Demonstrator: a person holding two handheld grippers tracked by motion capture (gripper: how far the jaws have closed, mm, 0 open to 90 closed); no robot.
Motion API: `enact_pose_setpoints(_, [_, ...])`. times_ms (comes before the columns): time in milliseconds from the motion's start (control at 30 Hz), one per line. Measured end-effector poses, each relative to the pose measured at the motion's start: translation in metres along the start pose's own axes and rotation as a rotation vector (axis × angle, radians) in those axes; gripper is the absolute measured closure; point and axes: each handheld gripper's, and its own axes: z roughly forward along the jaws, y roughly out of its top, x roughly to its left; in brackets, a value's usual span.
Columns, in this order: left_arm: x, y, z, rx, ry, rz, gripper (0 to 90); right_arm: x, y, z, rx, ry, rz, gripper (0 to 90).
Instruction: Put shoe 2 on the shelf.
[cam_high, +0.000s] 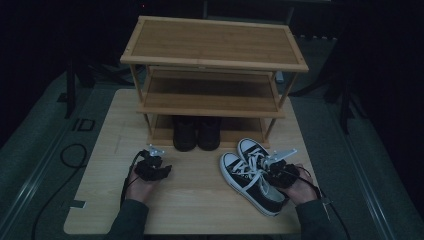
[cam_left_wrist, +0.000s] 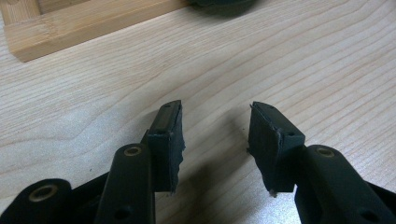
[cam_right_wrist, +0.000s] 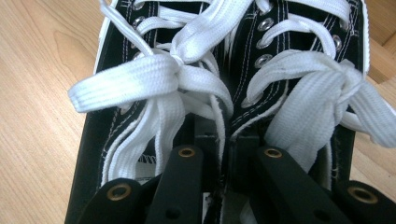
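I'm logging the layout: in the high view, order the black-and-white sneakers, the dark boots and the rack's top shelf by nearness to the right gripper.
1. Black-and-white canvas sneakers, at the right gripper.
2. Dark boots, bottom shelf, left of it.
3. Bamboo rack's top shelf, farthest back.

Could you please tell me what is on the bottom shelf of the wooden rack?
A pair of dark shoes stands side by side on the rack's bottom shelf, toes toward the camera. The middle shelf hides their backs and anything behind them.

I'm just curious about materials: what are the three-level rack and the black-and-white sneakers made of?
The light-brown three-level rack looks like bamboo or wood, matte, with fine straight grain in strips. The black low-top sneakers with white toes look like woven canvas with visible white stitching, flat white fabric laces, metal eyelets and probably rubber toes.
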Motion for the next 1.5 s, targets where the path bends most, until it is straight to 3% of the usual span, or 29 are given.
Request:
enact_pose_setpoints(567, [0.001,-0.001,-0.001,0.000,-0.002,-0.003,55.4,-0.006,0.010,-0.011,-0.013,0.034,-0.030,85.2])
enact_pose_setpoints(1233, [0.001,-0.001,-0.001,0.001,-0.005,-0.002,55.2,-0.016,0.033,-0.036,-0.023,0.046,-0.118,85.0])
enact_pose_setpoints(1500, [0.001,-0.001,-0.001,0.002,-0.005,-0.001,54.8,-0.019,0.043,-0.038,-0.009,0.049,-0.156,85.0])
